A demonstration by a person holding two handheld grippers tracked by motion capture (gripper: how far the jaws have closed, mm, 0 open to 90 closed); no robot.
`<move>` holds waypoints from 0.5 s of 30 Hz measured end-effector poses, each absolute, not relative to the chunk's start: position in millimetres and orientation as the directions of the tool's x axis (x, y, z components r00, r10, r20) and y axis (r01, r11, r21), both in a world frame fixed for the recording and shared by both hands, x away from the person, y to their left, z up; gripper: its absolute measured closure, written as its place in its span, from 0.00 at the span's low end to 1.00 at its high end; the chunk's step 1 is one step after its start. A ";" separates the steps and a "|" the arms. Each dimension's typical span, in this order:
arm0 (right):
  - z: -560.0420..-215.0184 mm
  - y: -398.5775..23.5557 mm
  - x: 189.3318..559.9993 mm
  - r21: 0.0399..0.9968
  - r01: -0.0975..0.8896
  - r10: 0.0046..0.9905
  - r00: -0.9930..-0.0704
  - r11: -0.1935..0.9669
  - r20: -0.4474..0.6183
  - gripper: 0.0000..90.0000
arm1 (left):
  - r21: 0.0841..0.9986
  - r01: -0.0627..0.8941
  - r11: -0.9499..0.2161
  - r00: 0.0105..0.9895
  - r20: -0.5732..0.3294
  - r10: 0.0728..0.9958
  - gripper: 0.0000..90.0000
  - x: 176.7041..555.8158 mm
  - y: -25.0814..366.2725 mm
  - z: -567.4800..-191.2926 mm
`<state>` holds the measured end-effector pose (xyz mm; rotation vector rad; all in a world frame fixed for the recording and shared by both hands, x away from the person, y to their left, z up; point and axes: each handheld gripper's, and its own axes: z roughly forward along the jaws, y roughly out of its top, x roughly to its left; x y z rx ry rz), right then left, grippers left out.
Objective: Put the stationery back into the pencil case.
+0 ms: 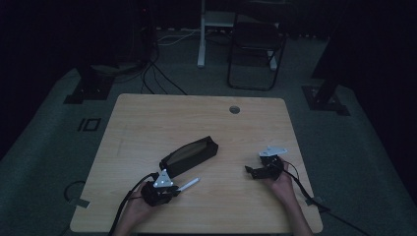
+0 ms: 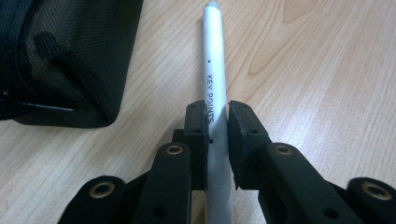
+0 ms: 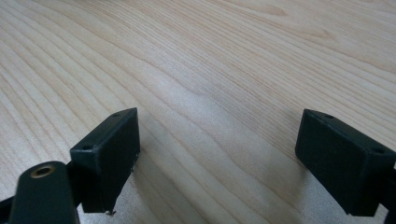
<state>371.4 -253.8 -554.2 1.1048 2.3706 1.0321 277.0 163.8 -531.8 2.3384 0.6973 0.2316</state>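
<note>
A white pen [image 2: 215,70] marked KEY POINTS lies on the wooden table [image 1: 147,123], and my left gripper [image 2: 217,128] is shut on its barrel. In the high view the white pen [image 1: 189,184] sticks out to the right of the left gripper [image 1: 172,189] near the table's front left. A black mesh pencil case [image 1: 189,155] lies just beyond it, long side slanting up to the right; the pencil case [image 2: 65,60] fills the upper left of the left gripper view. My right gripper [image 1: 251,171] rests at the right, open, nothing between its jaws [image 3: 217,154].
A round cable hole [image 1: 234,109] sits near the table's far edge. Beyond the table stand a dark chair [image 1: 255,44] and a white desk leg [image 1: 201,34], with cables on the floor. The room is dim.
</note>
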 end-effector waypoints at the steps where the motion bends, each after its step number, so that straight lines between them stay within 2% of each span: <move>1: -554.2 -253.8 371.4 0.730 0.526 0.764 -0.646 0.437 0.008 0.15 | 0.657 0.421 -0.625 0.840 -0.022 0.542 0.88 276.6 163.5 -531.4; 15: -554.2 -253.8 371.4 0.730 0.526 0.764 -0.646 0.437 0.008 0.15 | 0.670 0.382 -0.636 0.855 0.003 0.518 0.88 271.5 160.5 -516.3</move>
